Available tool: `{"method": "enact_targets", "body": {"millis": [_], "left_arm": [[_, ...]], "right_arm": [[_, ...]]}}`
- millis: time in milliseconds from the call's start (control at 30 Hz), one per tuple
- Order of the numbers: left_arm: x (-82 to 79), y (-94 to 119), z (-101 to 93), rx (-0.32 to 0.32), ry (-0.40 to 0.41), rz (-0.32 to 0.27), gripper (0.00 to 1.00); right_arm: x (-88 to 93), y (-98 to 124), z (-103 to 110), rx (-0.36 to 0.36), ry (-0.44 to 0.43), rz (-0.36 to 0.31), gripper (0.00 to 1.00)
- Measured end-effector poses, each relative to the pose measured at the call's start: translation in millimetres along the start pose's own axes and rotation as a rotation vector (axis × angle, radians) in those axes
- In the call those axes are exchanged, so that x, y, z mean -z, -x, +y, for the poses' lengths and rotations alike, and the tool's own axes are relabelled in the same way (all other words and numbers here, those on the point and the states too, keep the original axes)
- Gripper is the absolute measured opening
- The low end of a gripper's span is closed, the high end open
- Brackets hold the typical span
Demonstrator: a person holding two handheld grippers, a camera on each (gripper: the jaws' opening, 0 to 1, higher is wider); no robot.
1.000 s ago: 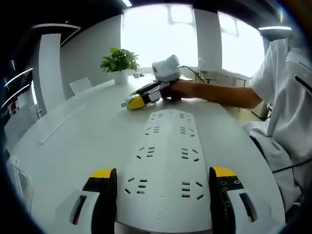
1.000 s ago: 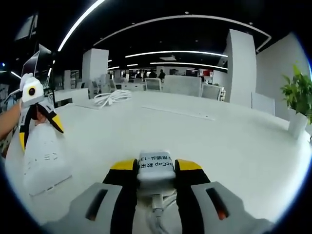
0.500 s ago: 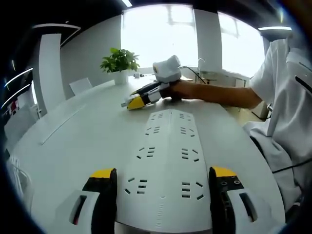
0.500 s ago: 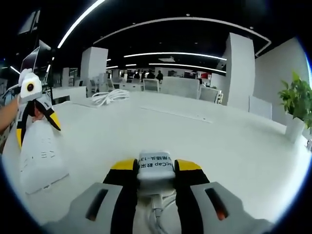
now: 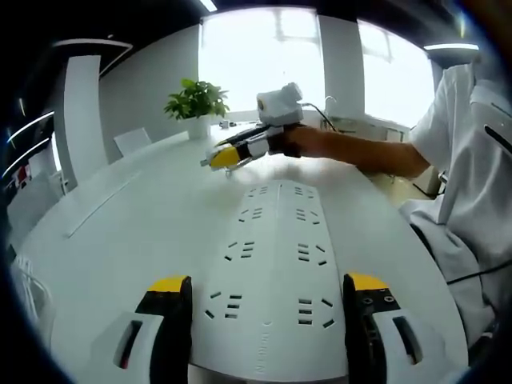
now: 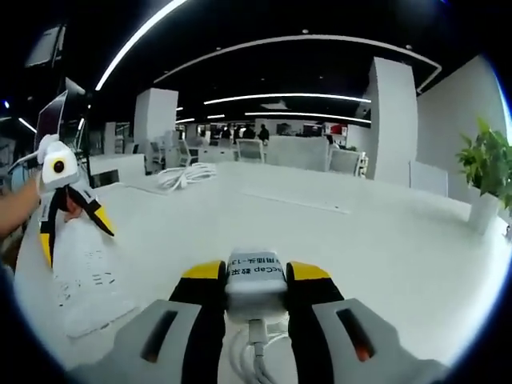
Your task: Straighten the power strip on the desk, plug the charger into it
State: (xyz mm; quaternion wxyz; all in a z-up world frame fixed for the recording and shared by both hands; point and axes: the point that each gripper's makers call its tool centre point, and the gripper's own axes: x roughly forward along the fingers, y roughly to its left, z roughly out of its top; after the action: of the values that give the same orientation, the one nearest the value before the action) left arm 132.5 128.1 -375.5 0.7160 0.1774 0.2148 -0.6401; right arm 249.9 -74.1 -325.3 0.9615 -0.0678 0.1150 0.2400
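The white power strip [image 5: 276, 264] lies flat on the white table, running straight away between my left gripper's [image 5: 268, 316] jaws. Those jaws are wide apart and press its two long sides at the near end. In the right gripper view that left gripper [image 6: 74, 228] straddles the far end of the power strip [image 6: 88, 276]. My right gripper [image 6: 256, 276] is shut on the white charger [image 6: 256, 280], whose cable [image 6: 254, 360] hangs down between the jaws. In the left gripper view the right gripper [image 5: 228, 154], held by a hand, hovers above the table just beyond the strip's far end.
A potted plant [image 5: 196, 100] stands at the table's far edge, also the plant [image 6: 488, 172] at right. A coiled white cable [image 6: 188, 172] lies farther along the table. The person's arm and white shirt [image 5: 472, 200] fill the right side.
The right gripper with the charger has risen off the table and tilted, still beyond the strip's far end. The left gripper and the strip have stayed put.
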Motion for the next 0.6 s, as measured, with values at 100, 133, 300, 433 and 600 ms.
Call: {"method": "enact_targets", "body": {"millis": [100,133,300,433,600], "left_arm": [[0.1,0,0.4,0.0,0.0,0.0,0.78],[0.1,0,0.4,0.0,0.0,0.0,0.78],[0.2,0,0.6,-0.001,0.001,-0.001,0.78],[-0.1,0,0.2,-0.002,0.002,-0.003,0.78],[-0.4,0,0.5,-0.004,0.003,-0.005,0.78]], "right_arm": [[-6.9,5,6,-0.023,-0.046,0.008,0.29],[-9.1,7,7,-0.031,-0.06,0.012,0.29],[-19.0,15,20,-0.06,-0.097,0.022,0.29],[-26.2,22,27,-0.082,-0.096,0.036,0.29],[-33.3,32,39,-0.112,-0.119,0.067,0.29]]}}
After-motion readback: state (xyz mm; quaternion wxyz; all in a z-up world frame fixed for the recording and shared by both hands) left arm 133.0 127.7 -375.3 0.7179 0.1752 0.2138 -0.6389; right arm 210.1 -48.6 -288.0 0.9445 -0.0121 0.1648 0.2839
